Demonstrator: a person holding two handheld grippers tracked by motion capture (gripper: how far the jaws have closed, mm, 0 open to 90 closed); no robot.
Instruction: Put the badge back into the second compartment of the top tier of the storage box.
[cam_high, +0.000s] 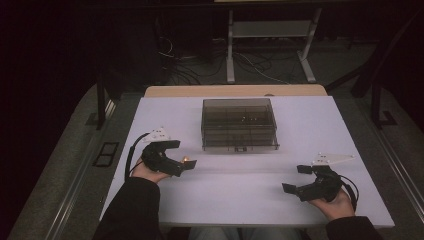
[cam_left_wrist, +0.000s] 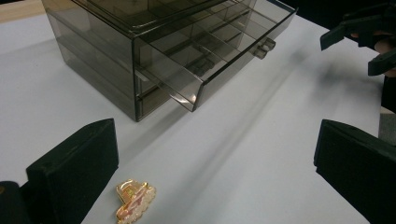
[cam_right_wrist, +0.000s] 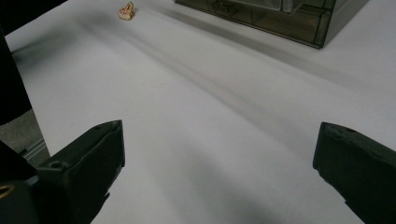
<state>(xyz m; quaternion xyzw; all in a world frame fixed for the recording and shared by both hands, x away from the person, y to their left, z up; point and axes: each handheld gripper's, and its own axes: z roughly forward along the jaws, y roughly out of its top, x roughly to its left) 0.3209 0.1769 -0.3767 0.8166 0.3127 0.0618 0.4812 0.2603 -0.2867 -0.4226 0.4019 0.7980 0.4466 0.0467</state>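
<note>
A person sits at a white counter (cam_high: 240, 195), holding a two-fingered gripper in each hand. The left gripper (cam_high: 184, 152) hangs low over the near left part of the counter, its fingers spread wide and holding nothing. In the high view a small gold hair clip (cam_high: 185, 159) lies on the counter between those two fingers, close to the nearer one. In the left gripper view the clip (cam_left_wrist: 134, 201) lies flat, just beside the inner face of the left-hand finger (cam_left_wrist: 77, 165) and well apart from the right-hand finger (cam_left_wrist: 357, 165); whether it touches the near finger cannot be told. The clip is pale gold with a pinkish sheen and a scalloped edge.

A smoky see-through drawer box (cam_high: 239, 124) stands at the middle of the counter, beyond the clip. In the left gripper view its drawer (cam_left_wrist: 219, 51) is pulled partly out, showing divided compartments and a small handle on its front.

The right gripper (cam_high: 296, 179) hovers over the near right part of the counter, well apart from the clip and the box. Its fingers are also spread wide and hold nothing. In the right gripper view bare counter lies between its fingers, with the clip (cam_right_wrist: 126, 10) far off at the top left and the box (cam_right_wrist: 280, 14) at the top right
</note>
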